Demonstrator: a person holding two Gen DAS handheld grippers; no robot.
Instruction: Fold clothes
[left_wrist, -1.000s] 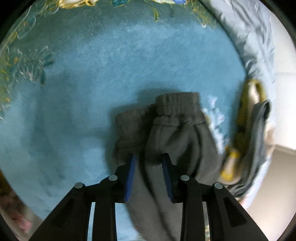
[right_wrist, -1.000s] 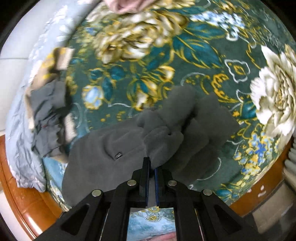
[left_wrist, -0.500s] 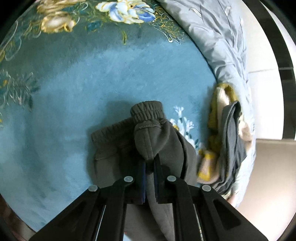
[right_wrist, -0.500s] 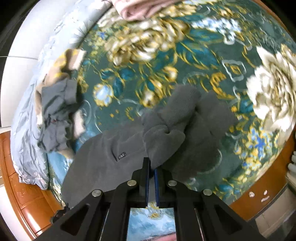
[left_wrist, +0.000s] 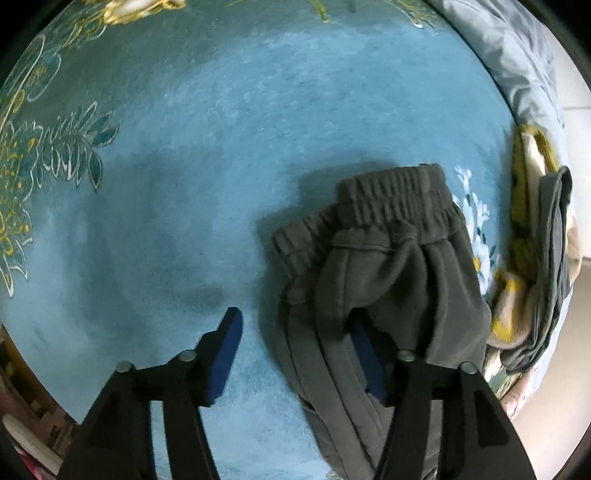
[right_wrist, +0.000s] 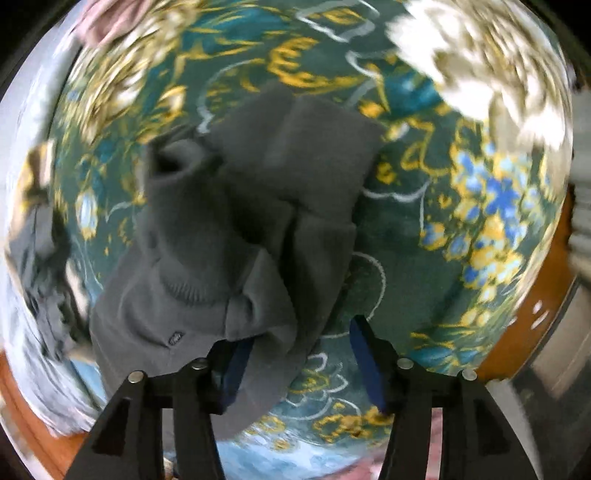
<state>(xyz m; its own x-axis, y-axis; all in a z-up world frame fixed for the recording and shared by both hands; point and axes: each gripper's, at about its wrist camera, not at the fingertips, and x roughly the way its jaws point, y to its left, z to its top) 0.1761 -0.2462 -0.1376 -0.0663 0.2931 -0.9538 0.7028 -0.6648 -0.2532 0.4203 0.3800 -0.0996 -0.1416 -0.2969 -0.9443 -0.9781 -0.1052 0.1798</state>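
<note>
Grey sweatpants (left_wrist: 391, 266) lie bunched on the blue floral blanket (left_wrist: 221, 147), with the elastic waistband at the far end. My left gripper (left_wrist: 295, 343) is open, and the cloth drapes over its right finger. In the right wrist view the same grey pants (right_wrist: 258, 206) lie folded over themselves on the dark green flowered part of the blanket (right_wrist: 424, 240). My right gripper (right_wrist: 301, 350) is open, with a fold of the pants hanging between its fingers and over the left one. This view is blurred.
A pile of other clothes, grey and yellow-cream (left_wrist: 535, 258), lies at the blanket's right edge, and it shows at the left in the right wrist view (right_wrist: 40, 236). A grey quilt (left_wrist: 517, 66) lies beyond. A wooden bed edge (right_wrist: 524, 350) shows at the lower right.
Both grippers have opened and let go of the pants. The left one had shut on the cloth half a second ago. The right camera has moved closer and blurred.
</note>
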